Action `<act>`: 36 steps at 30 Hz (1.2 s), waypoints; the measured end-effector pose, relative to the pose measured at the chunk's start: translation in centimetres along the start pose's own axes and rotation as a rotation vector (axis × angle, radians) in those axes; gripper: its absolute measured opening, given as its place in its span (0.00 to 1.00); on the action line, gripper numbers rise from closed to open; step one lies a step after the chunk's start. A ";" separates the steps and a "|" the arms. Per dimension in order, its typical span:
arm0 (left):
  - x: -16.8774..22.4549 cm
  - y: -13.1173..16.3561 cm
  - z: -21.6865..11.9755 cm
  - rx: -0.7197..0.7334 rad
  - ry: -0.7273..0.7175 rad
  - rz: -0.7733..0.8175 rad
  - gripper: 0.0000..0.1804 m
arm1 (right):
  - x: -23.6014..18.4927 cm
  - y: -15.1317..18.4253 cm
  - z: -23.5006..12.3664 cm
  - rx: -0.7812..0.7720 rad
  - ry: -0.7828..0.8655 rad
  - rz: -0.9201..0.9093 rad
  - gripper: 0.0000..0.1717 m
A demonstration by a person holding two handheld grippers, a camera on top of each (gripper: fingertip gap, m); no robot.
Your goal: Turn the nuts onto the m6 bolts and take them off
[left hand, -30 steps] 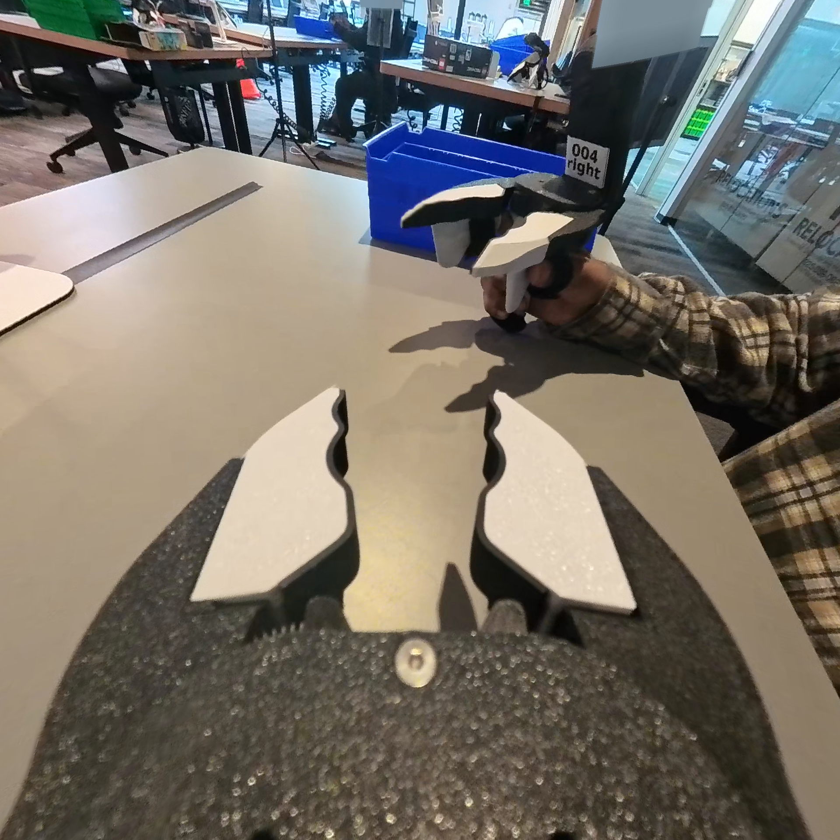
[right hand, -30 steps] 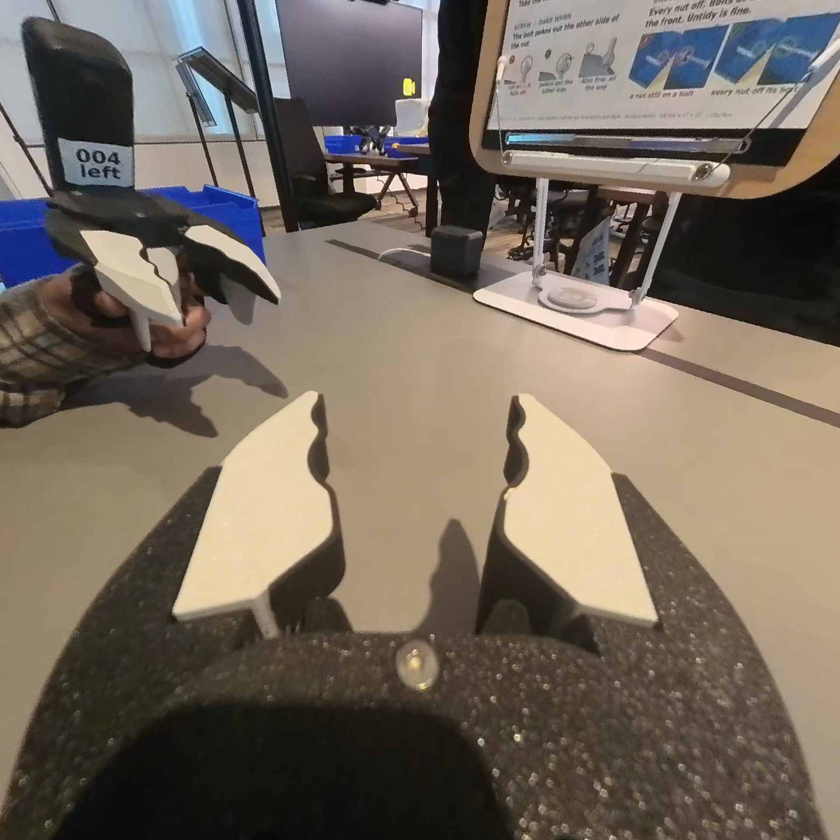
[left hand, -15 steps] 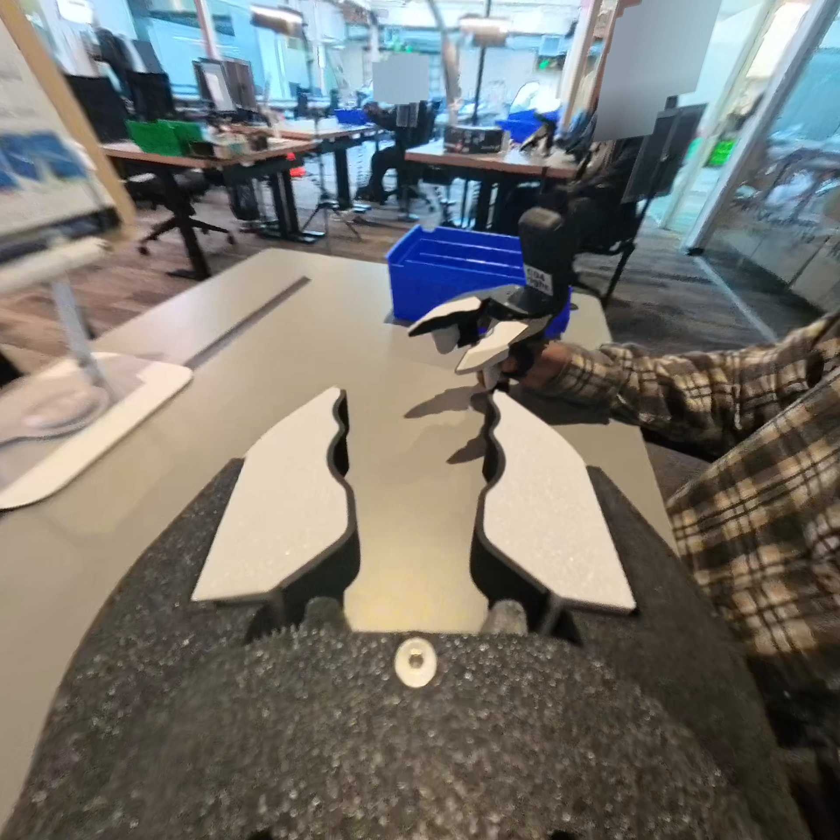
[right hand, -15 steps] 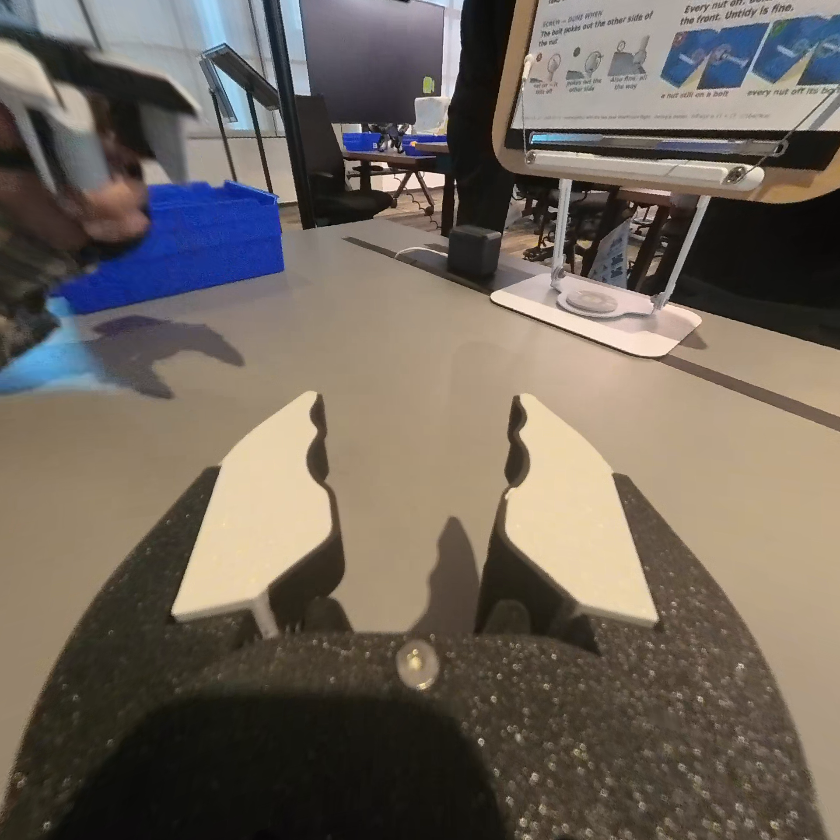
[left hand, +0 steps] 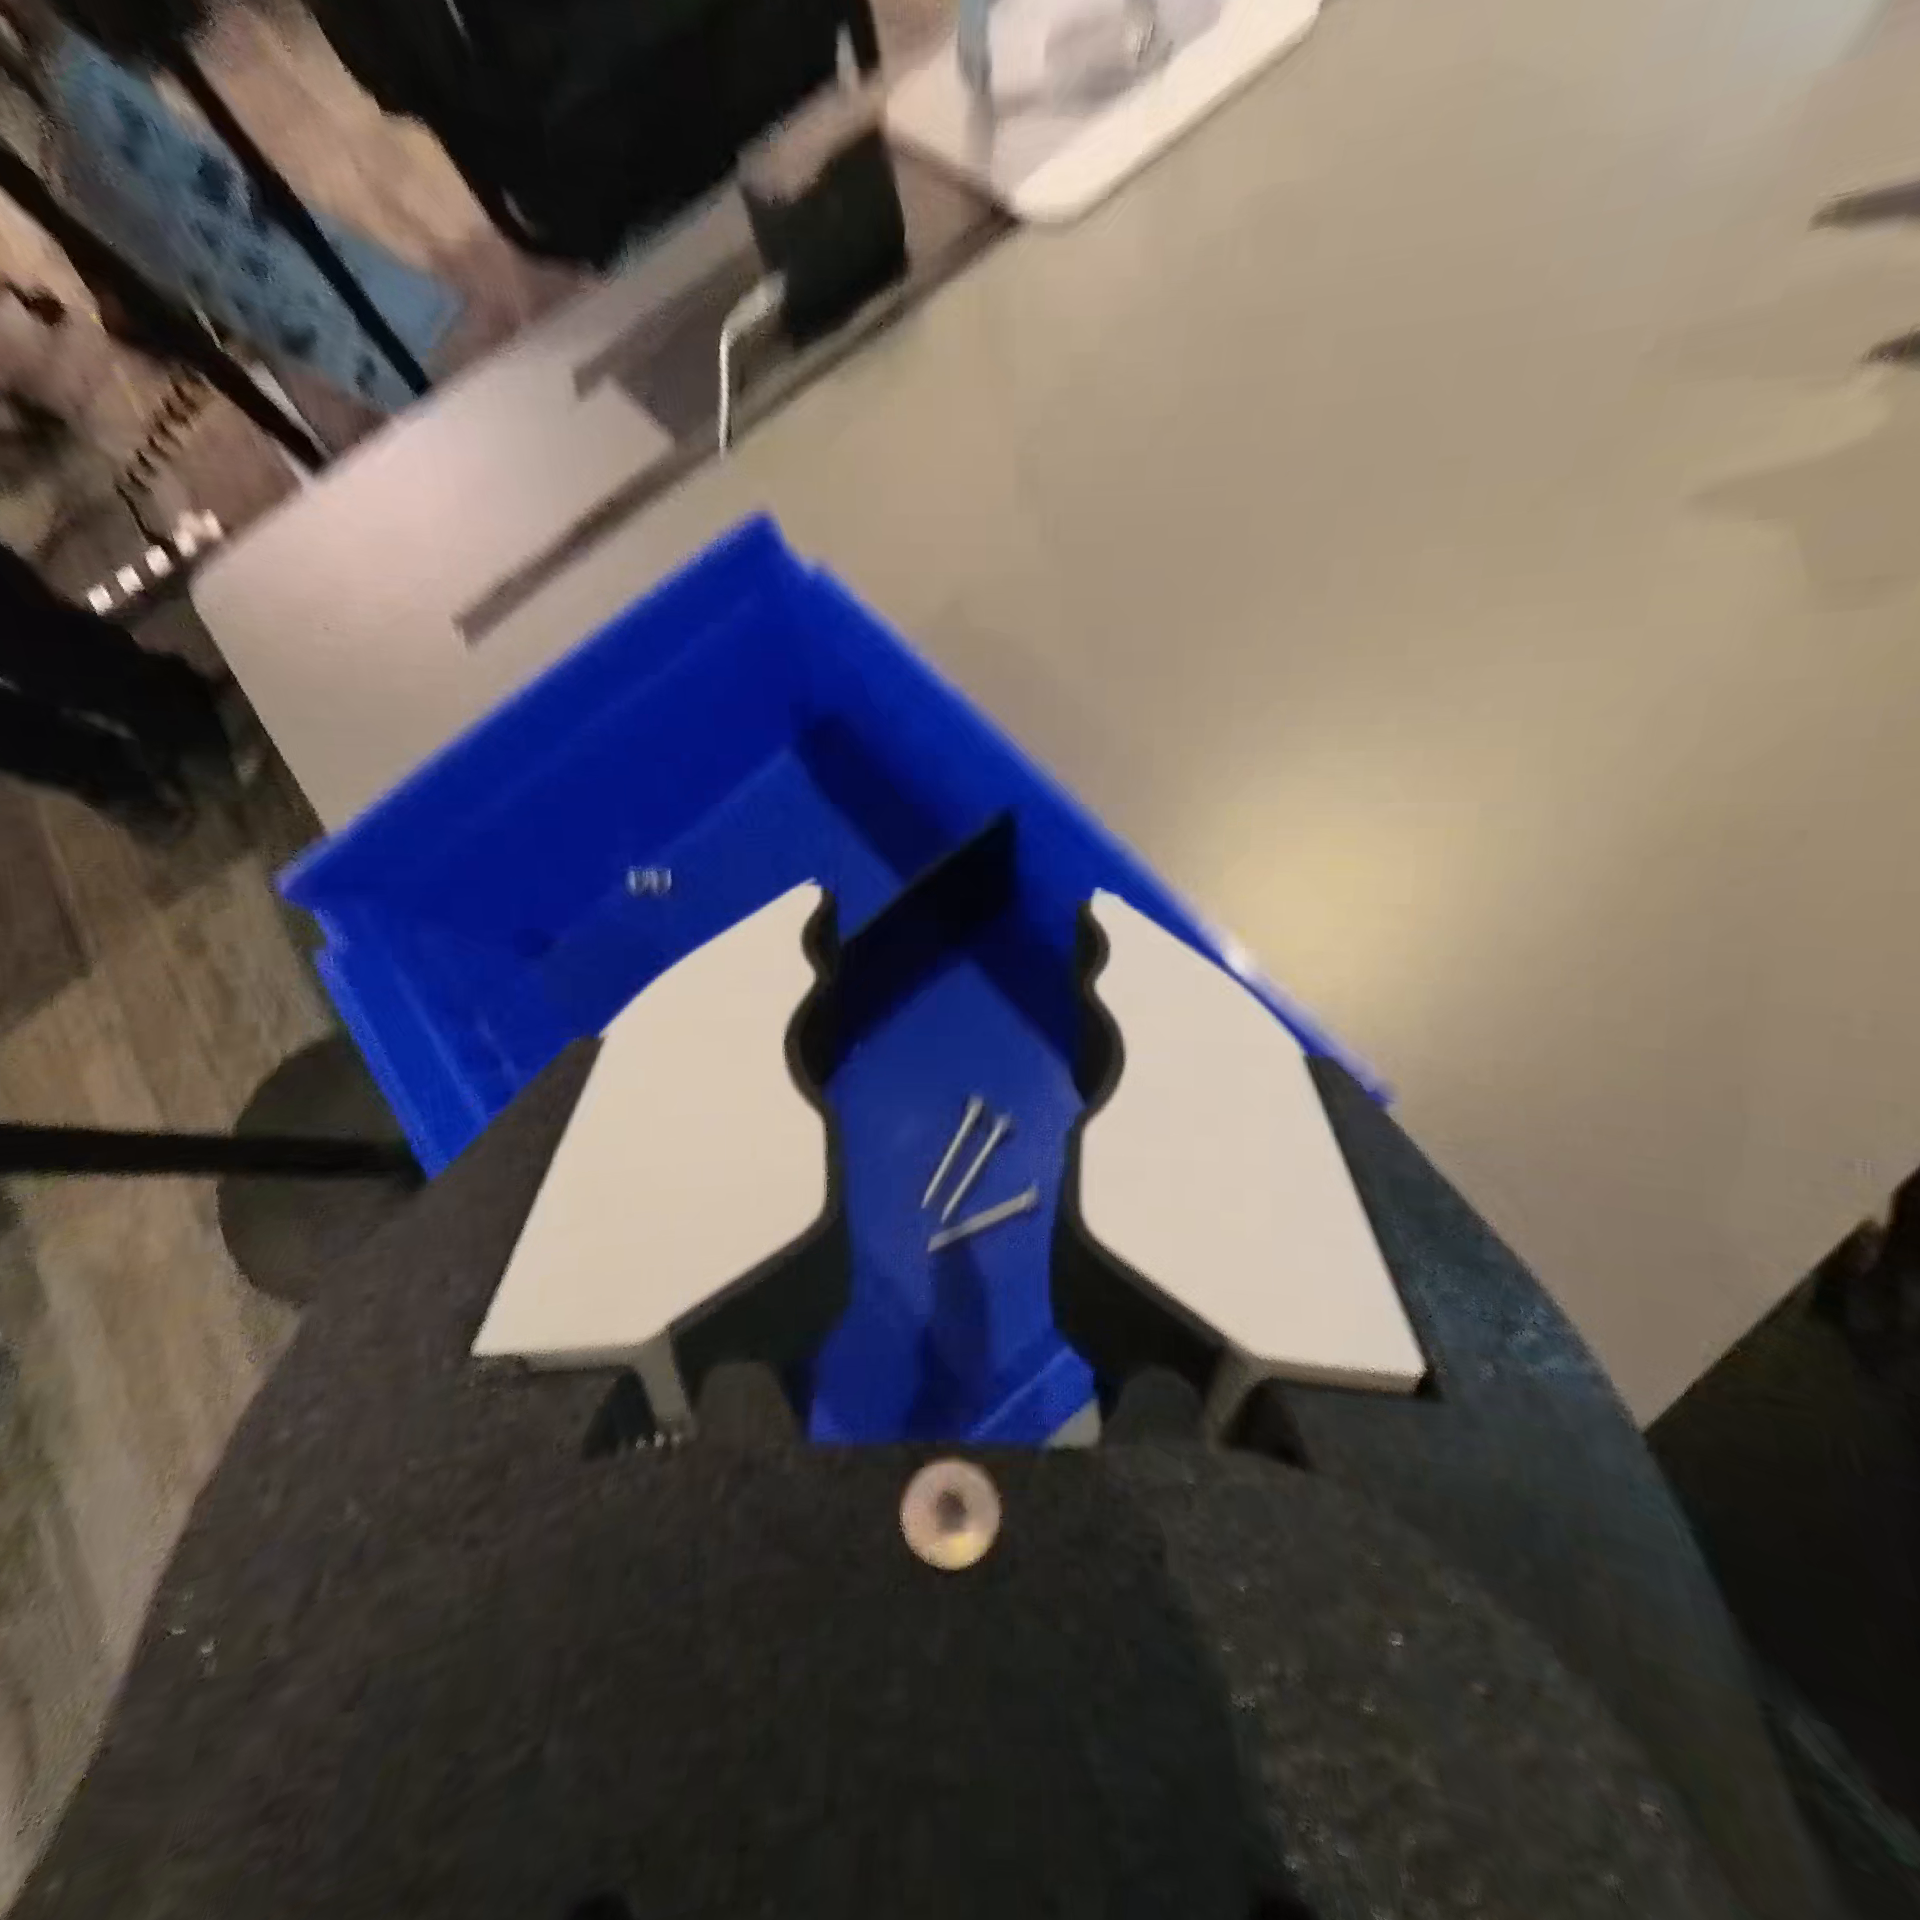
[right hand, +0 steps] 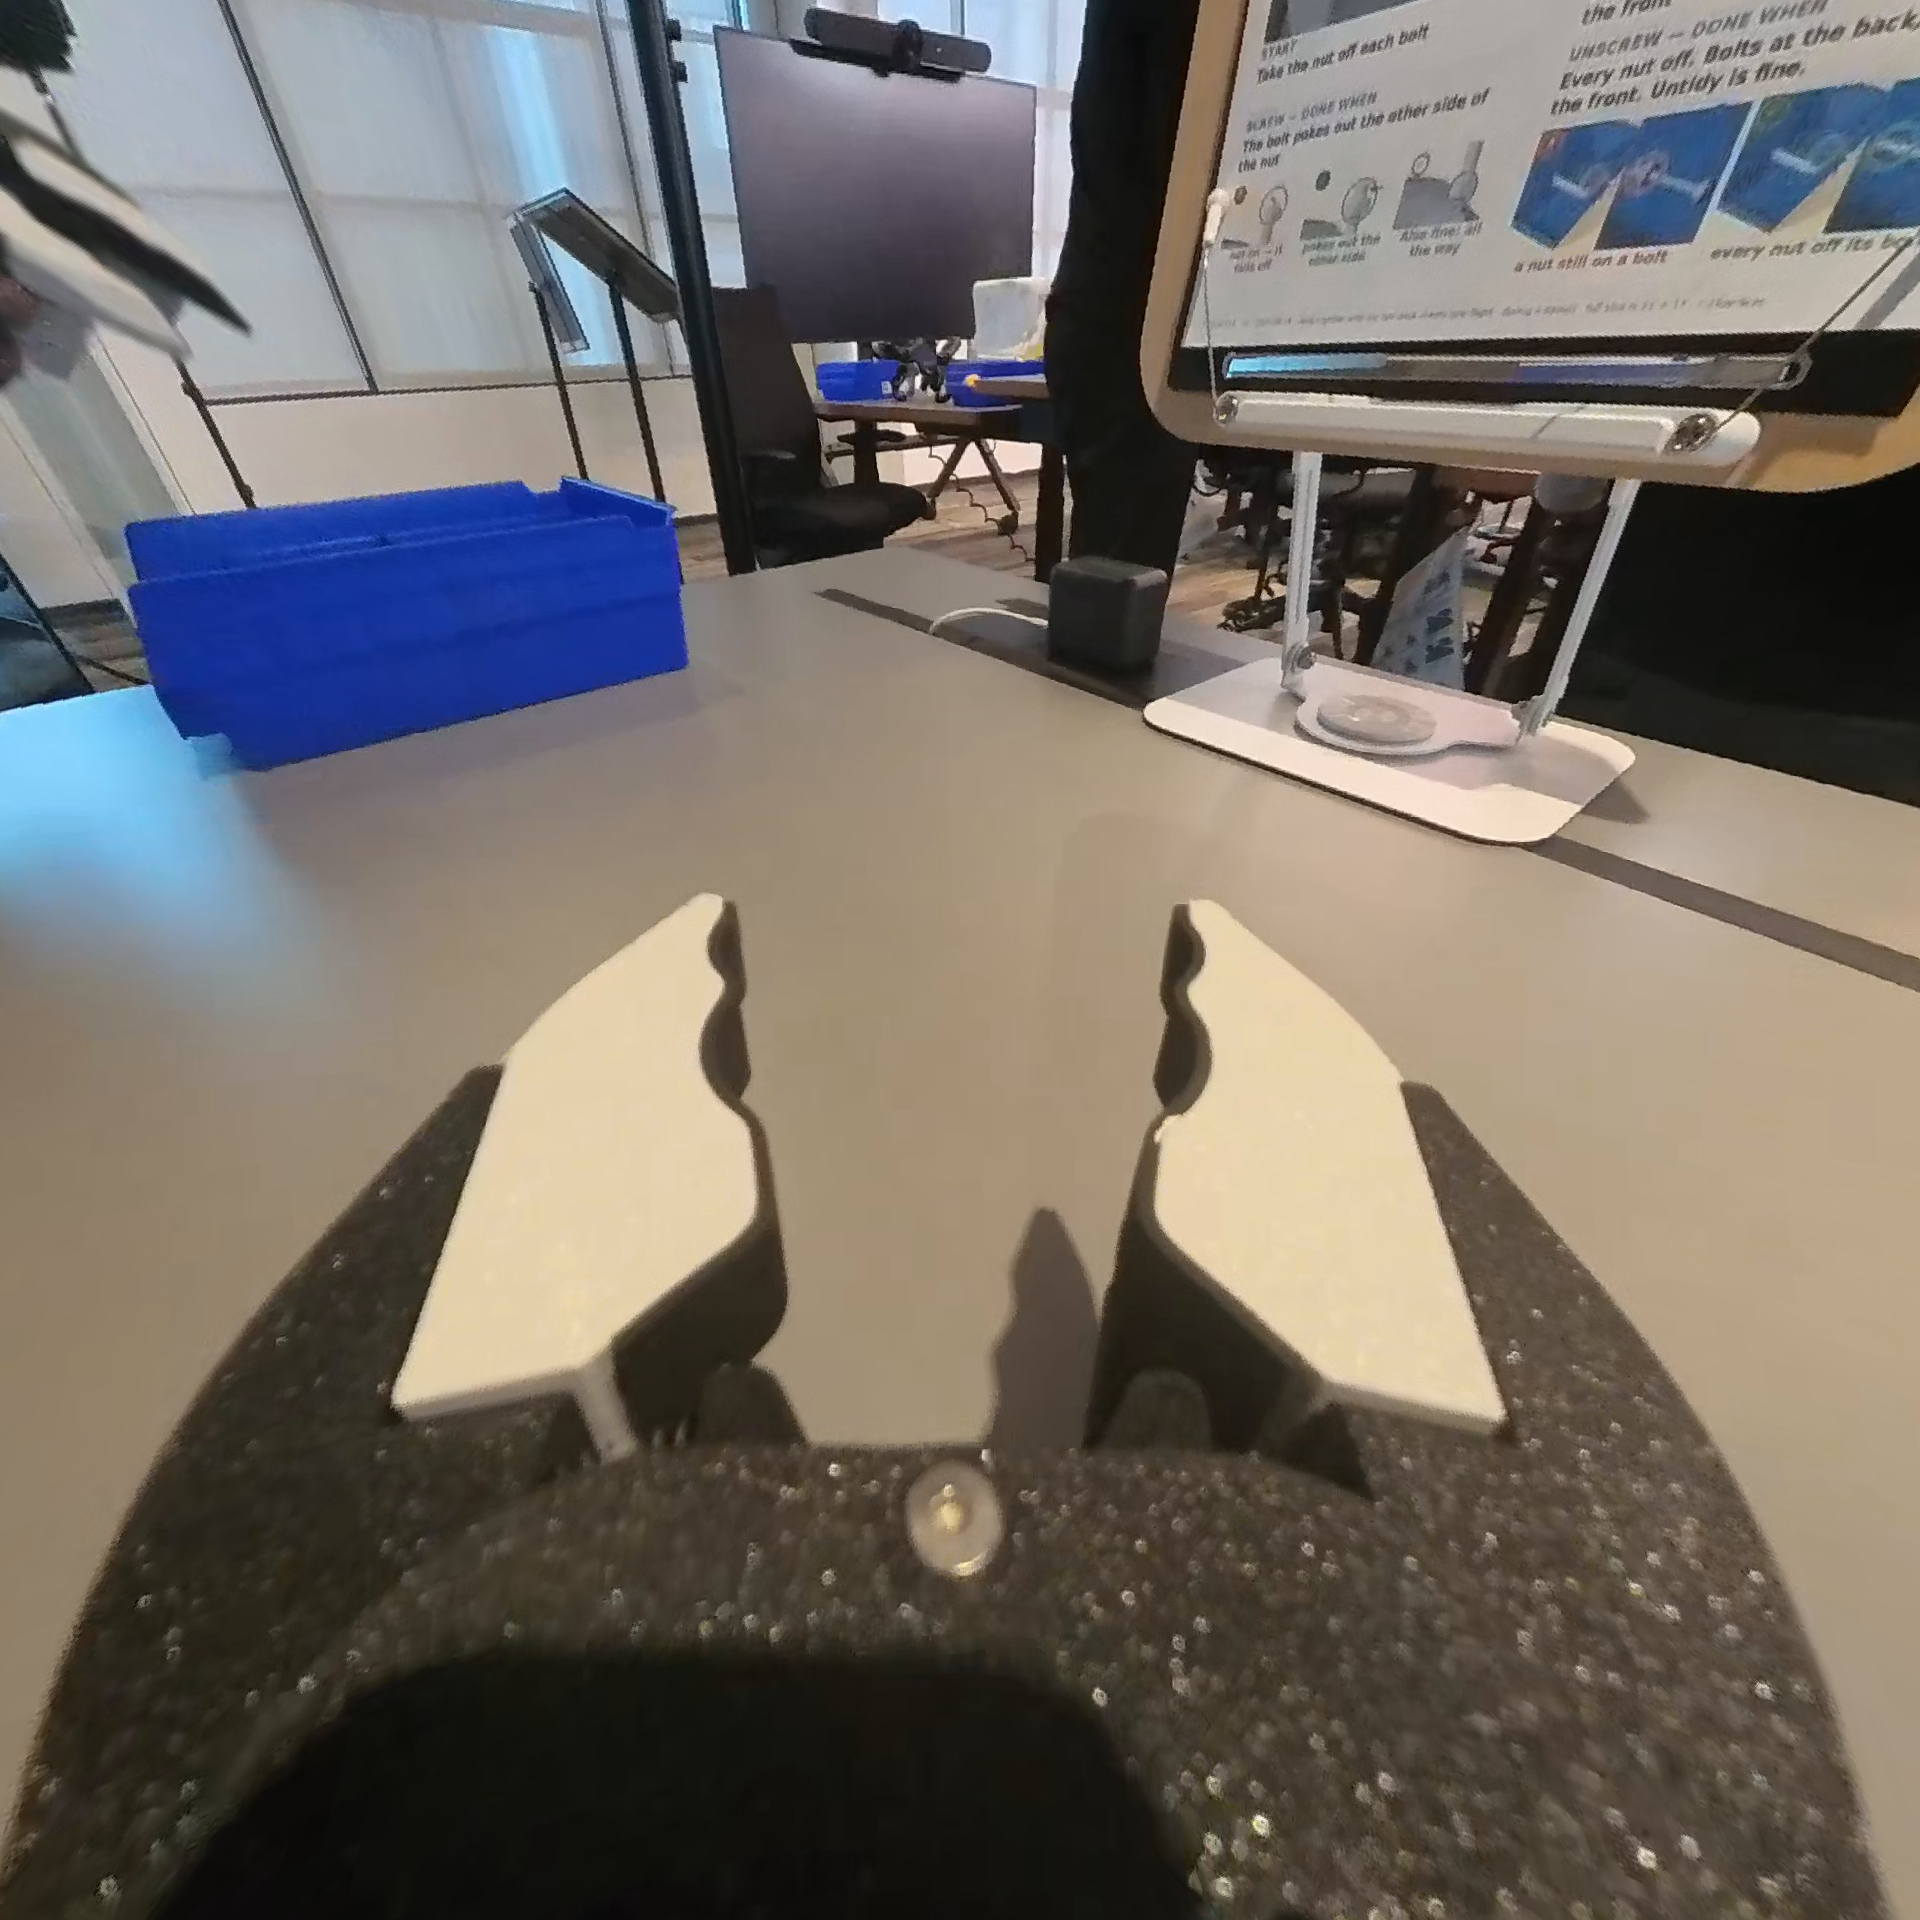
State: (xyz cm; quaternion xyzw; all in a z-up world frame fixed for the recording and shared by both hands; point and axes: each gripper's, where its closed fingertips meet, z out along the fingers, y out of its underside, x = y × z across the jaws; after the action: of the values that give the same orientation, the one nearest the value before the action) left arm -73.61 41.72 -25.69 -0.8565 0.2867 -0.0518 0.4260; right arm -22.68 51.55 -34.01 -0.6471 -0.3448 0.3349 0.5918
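Blue bin (left hand: 582, 821), black-divided, holds bolts (left hand: 971, 1169) beneath the empty, part-open left gripper (left hand: 951, 935); right gripper (right hand: 951, 935) gapes wide.

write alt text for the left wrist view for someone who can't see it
The left hand-held gripper, open with nothing between its fingers, points down into a blue bin split by a dark divider. Three thin metal bolts lie loose in the near compartment, a small metal piece in the far one. The view is motion-blurred; a grey table lies beyond.
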 end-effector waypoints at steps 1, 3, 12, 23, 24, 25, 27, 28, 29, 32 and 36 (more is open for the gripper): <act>-0.6 1.9 0.5 -0.054 0.001 0.000 0.23 | -0.1 0.0 0.0 0.000 -0.005 0.002 0.45; -1.1 5.5 1.7 -0.175 0.026 0.027 0.20 | -0.3 -0.1 0.1 0.001 -0.014 -0.006 0.45; 0.8 14.0 4.3 -0.554 0.268 0.219 0.07 | -0.5 -0.1 0.2 0.001 -0.017 -0.063 0.44; 2.9 16.8 6.3 -0.745 0.438 0.378 0.03 | 0.8 0.0 -0.1 0.007 0.021 -0.062 0.43; 3.0 17.0 6.4 -0.752 0.440 0.384 0.03 | 0.8 -0.1 -0.2 0.011 0.028 -0.066 0.43; 2.9 17.2 6.5 -0.757 0.439 0.391 0.03 | 0.9 -0.2 -0.2 0.016 0.031 -0.070 0.43; 2.9 17.0 6.8 -0.749 0.434 0.400 0.03 | 1.0 -0.3 -0.4 0.022 0.037 -0.068 0.43; 2.8 17.0 6.8 -0.751 0.429 0.406 0.03 | 1.0 -0.3 -0.4 0.024 0.037 -0.066 0.43; 2.7 17.0 6.8 -0.753 0.423 0.414 0.03 | 1.1 -0.3 -0.4 0.025 0.037 -0.064 0.43; 2.4 16.9 6.7 -0.752 0.410 0.424 0.04 | 1.0 -0.3 -0.4 0.021 0.035 -0.069 0.43; 1.9 17.1 6.3 -0.763 0.400 0.423 0.04 | 0.9 -0.3 -0.4 0.018 0.031 -0.073 0.43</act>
State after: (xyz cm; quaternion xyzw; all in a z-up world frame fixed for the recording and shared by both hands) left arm -77.56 37.00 -42.91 -0.8478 0.5297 -0.0187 0.0192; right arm -21.89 52.11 -33.74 -0.6339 -0.3559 0.3058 0.6148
